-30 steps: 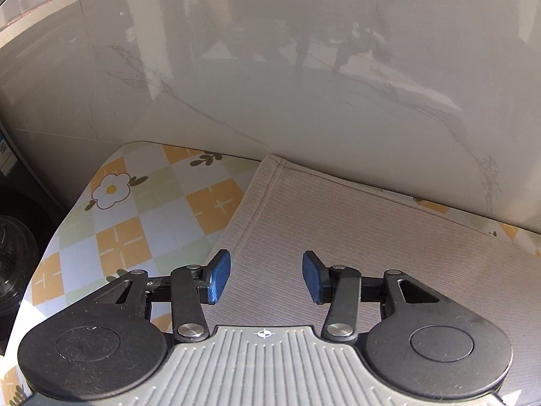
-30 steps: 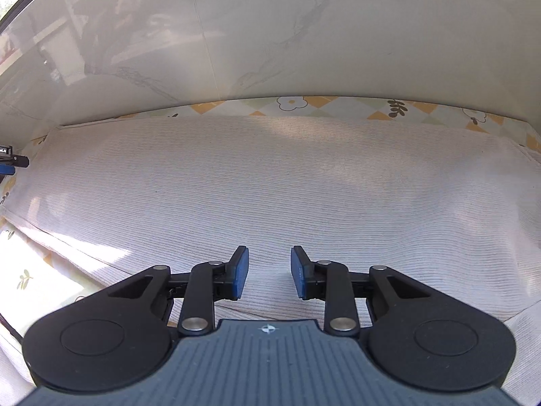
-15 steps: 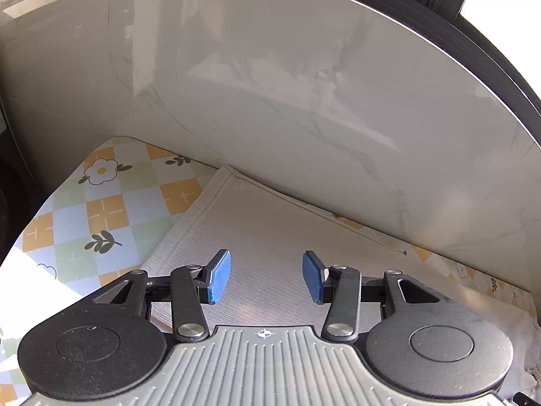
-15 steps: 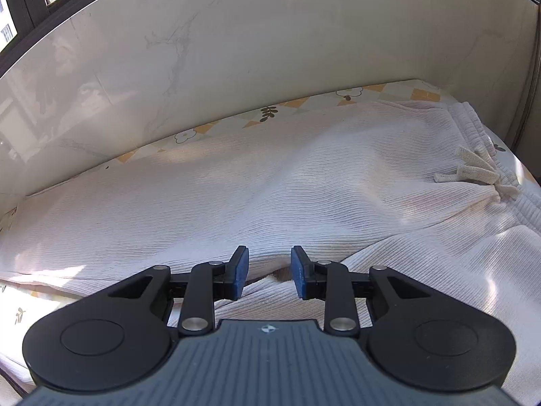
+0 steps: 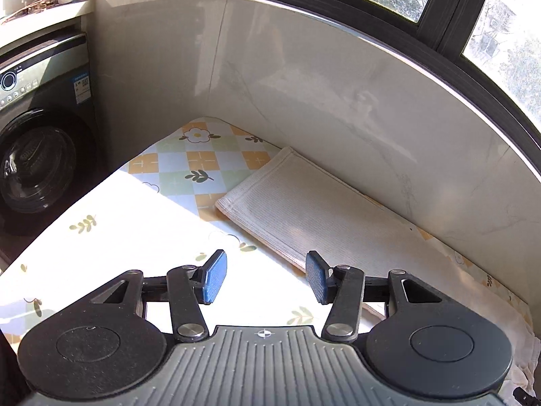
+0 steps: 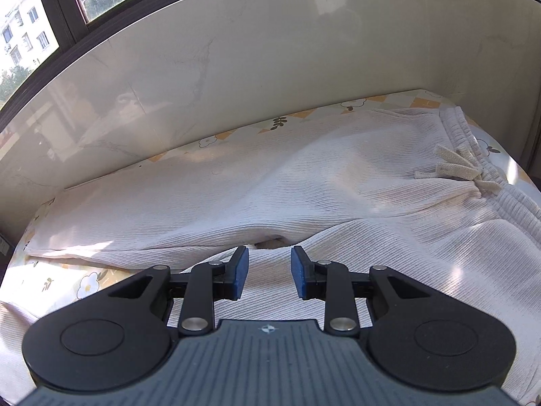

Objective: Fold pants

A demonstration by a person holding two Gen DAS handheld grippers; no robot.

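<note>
both claws, left claw [image 5: 265, 277] and right claw [image 6: 268, 274], are held released above the pants [image 6: 270, 182], so only one layer could be pinched at the bunched crotch.

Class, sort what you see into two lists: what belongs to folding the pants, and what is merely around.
Belongs to the job:
pants
drawstring
left gripper, open
right gripper, open

Just around:
patterned table cover
washing machine
window
</note>
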